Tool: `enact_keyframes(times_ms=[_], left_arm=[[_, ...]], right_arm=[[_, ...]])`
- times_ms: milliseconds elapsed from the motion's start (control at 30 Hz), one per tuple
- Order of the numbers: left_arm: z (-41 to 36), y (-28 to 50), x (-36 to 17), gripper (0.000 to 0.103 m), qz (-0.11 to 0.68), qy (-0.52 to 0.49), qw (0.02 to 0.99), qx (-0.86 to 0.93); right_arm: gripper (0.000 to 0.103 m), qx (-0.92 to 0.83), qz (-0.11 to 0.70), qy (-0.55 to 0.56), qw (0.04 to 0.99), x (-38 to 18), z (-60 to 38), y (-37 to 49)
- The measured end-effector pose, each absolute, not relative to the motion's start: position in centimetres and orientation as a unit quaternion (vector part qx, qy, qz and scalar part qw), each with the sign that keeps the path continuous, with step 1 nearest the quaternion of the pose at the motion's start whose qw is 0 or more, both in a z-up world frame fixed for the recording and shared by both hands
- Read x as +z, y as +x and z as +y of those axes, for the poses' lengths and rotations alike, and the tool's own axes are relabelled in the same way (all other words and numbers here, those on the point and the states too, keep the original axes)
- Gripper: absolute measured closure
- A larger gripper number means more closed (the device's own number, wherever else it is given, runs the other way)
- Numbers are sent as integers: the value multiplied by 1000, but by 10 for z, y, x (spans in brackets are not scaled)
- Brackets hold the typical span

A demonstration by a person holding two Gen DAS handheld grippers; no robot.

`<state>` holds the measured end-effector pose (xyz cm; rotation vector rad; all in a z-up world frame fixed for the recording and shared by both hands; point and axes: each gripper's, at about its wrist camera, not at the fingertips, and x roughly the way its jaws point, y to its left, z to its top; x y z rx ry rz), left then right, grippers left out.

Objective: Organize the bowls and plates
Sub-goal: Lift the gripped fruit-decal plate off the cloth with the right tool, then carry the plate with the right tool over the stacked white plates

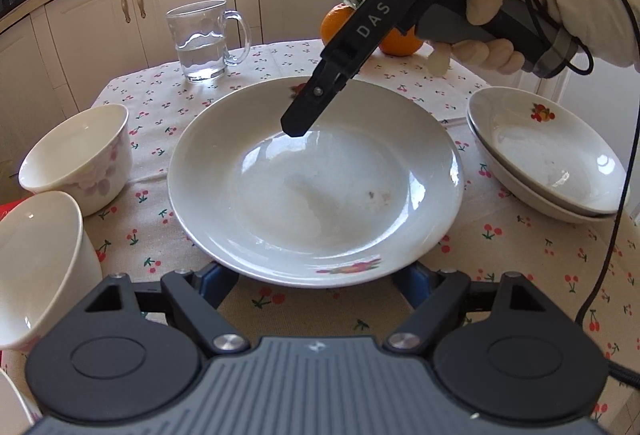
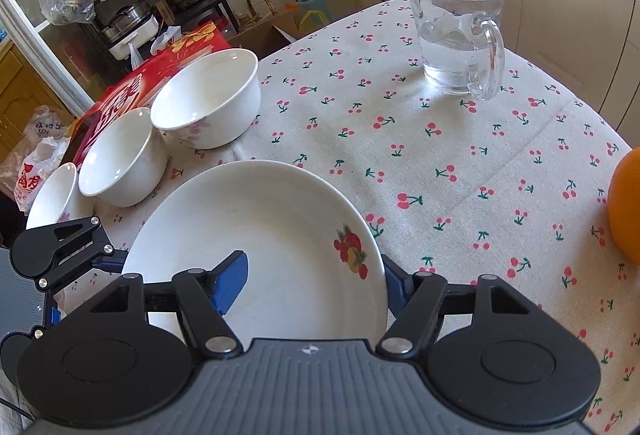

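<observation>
A large white plate (image 1: 316,179) with fruit prints lies mid-table. My left gripper (image 1: 316,281) is open at its near edge, and the blue fingertips (image 1: 218,281) are tucked out of sight under the rim. My right gripper (image 2: 314,283), held by a gloved hand (image 1: 500,23), straddles the far rim of the plate (image 2: 280,219). One blue pad (image 2: 232,281) rests inside and the other finger is outside, with the jaws apart. A stack of two shallow plates (image 1: 548,155) sits to the right. White bowls (image 1: 80,155) (image 1: 36,267) stand to the left. Whether the plate is lifted is unclear.
A glass mug of water (image 2: 460,35) stands at the table's far side, and oranges (image 1: 400,41) lie near the far edge. Three bowls (image 2: 208,95) (image 2: 120,155) (image 2: 56,195) line the table's edge beside a red box (image 2: 132,87). Cabinets ring the table.
</observation>
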<state>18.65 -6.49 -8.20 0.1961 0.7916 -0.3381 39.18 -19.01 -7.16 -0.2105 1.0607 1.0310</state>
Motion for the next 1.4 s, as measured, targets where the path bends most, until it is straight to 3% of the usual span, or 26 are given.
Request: enact_keyframes(times_ms=[767,1400], left_arm=[[-71,135,-47,20,372,125,895,-210],[-124,125,-41,20,363,152,872,-293]], right_arm=[[29,447,464,-70,761,-36,-222,317],[29,381,453,-30,805,-28,-302,272]])
